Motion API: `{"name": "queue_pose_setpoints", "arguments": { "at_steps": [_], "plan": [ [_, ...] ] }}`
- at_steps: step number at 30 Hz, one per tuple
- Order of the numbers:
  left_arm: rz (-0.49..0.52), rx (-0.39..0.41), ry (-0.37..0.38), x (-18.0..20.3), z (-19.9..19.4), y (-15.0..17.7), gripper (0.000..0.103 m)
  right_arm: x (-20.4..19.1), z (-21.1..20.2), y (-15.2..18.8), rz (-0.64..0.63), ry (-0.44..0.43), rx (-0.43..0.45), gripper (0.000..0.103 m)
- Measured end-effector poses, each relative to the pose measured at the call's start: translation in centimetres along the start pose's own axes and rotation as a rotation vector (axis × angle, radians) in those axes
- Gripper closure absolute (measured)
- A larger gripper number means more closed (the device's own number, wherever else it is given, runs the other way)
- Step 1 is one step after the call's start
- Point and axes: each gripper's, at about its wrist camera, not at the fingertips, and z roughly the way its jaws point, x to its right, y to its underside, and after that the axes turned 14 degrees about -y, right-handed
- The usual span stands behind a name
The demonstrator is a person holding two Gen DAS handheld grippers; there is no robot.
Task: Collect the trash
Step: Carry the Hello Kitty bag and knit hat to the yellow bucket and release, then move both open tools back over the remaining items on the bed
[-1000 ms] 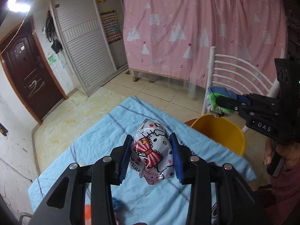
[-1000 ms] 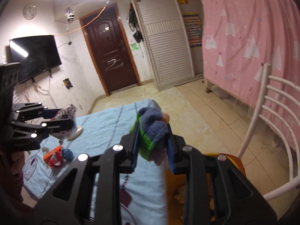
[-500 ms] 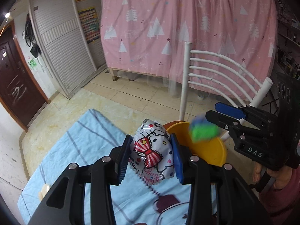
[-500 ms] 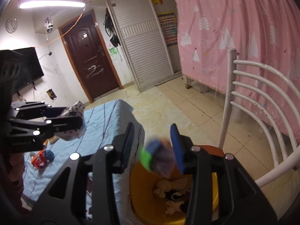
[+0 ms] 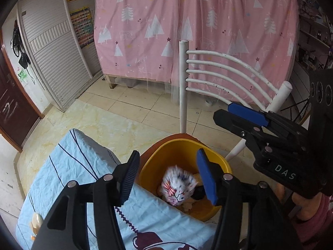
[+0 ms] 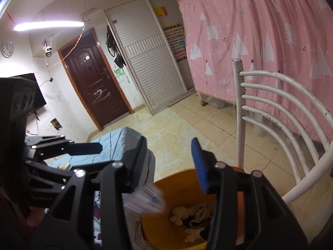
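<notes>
Both the left gripper and right gripper, jaws just opening, stand empty over the yellow bin as the wrapper drops in, light, crinkly and slippery, best pinched across its puffed middle.

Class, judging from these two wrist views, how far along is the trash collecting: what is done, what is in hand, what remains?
Done: scraps lie in the yellow bin. In hand: nothing; the left gripper has just been opening, and the blurred foil wrapper is below its jaws, over the bin. The right gripper, also just opening, is empty. Left: a pale item on the blue cloth.
</notes>
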Motion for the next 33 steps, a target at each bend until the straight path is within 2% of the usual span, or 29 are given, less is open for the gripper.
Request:
{"name": "queue_pose_setpoints", "arguments": {
  "at_steps": [10,11,14,16,33],
  "plan": [
    [-0.066,0.025,-0.017,-3.0,-1.8,1.3,0.054,-2.1,1.2,0.2,-0.033,-0.032,-0.034,0.055],
    [-0.073,0.027,-0.025,-3.3,-2.0,1.5,0.054,-2.5,1.4,0.3,-0.038,-0.035,-0.038,0.054],
    [-0.106,0.034,-0.049,-4.8,-2.5,2.2,0.054,-3.6,2.0,0.5,-0.048,-0.048,-0.053,0.038],
    [-0.135,0.036,-0.071,-5.9,-2.9,2.9,0.054,-4.3,2.4,0.6,-0.057,-0.057,-0.062,0.038],
    [-0.405,0.032,-0.272,-17.3,-7.2,13.0,0.046,-14.5,9.9,3.8,-0.183,-0.224,-0.224,0.036]
  ]
}}
